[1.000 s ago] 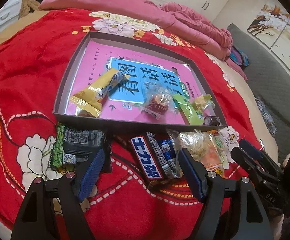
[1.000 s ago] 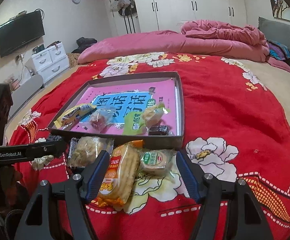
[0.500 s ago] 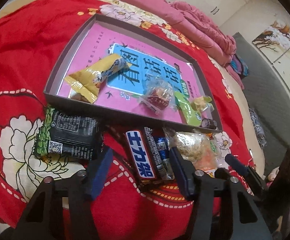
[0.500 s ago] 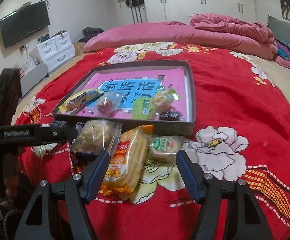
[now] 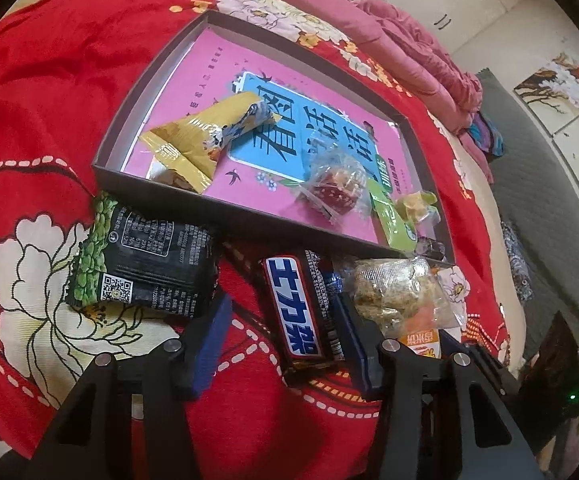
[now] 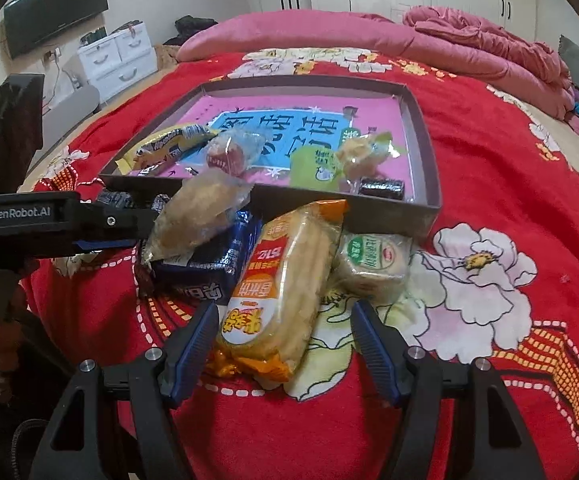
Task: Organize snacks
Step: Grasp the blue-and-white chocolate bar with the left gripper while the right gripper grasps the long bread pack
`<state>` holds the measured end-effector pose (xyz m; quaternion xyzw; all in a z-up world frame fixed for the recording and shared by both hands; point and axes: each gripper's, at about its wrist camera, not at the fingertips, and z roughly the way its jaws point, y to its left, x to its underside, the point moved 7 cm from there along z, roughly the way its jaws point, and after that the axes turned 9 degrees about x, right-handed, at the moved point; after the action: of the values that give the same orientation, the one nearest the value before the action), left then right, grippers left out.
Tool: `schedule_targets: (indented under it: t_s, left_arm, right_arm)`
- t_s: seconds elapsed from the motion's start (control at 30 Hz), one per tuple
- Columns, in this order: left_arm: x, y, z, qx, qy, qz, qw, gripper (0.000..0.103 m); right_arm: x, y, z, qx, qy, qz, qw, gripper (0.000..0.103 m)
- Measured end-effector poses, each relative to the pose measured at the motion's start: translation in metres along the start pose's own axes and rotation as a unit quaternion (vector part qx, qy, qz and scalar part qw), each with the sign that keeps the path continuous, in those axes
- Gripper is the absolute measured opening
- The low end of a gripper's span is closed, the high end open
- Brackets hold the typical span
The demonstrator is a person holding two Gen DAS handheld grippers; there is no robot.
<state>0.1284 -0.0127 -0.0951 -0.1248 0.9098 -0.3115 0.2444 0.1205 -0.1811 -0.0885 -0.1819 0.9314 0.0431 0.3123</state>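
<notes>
Since a second ago: both my grippers sit lower and nearer the loose snacks, and the left jaws have narrowed around the chocolate bar.

Left wrist view, tool: my left gripper [image 5: 277, 328] is closing; the chocolate bar [image 5: 297, 308] lies between the blue pads, the right pad against its edge, the left pad still clear of it, so nothing is gripped yet.
Left wrist view, key relation: the bar's long axis runs nearly along my fingers, pointing toward the tray [image 5: 249, 222], so the pads meet its long sides.
Left wrist view, neighbours: black packet [image 5: 141, 264] just left of the left finger; clear crumbly packet [image 5: 397, 296] just right of the right finger, overlapping the bar's far end.
Left wrist view, pose: gripper tilted steeply down at the red blanket [image 5: 29, 120].

Right wrist view, tool: my right gripper [image 6: 285, 340] stands open and holds nothing.
Right wrist view, key relation: the orange biscuit pack [image 6: 285, 292] lies between the fingers, near end closest to the left one, long axis running away toward the tray [image 6: 429, 184].
Right wrist view, neighbours: round green-label cake [image 6: 373, 260] touches its right side; blue packet [image 6: 209, 256] on its left.
Right wrist view, pose: pointed down at the pack.
Right wrist view, tray contents: five snacks already lie inside, four or more outside.
Judgement: left hand is nearer a grasp.
</notes>
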Motion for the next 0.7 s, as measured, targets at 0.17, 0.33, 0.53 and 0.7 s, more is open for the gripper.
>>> schedule_targets:
  t_s: [0.17,0.33,0.53,0.7]
  left_arm:
    - [-0.003,-0.001,0.007,-0.006,0.002,0.002,1.0000,0.054]
    - [-0.008,-0.004,0.016,-0.019,0.005,0.022,0.9996,0.047]
    - [-0.011,-0.002,0.021,-0.022,0.009,0.025,0.9994,0.038]
    - [-0.010,-0.007,0.019,-0.016,0.012,0.039,0.9990,0.030]
  right_arm:
    - [-0.004,0.000,0.006,-0.015,0.000,0.011,1.000,0.055]
    - [-0.006,0.003,0.007,-0.033,0.002,0.017,0.999,0.047]
    - [-0.008,0.004,0.007,-0.046,0.001,0.022,0.999,0.042]
    - [-0.009,0.000,0.007,-0.068,0.003,0.047,0.997,0.038]
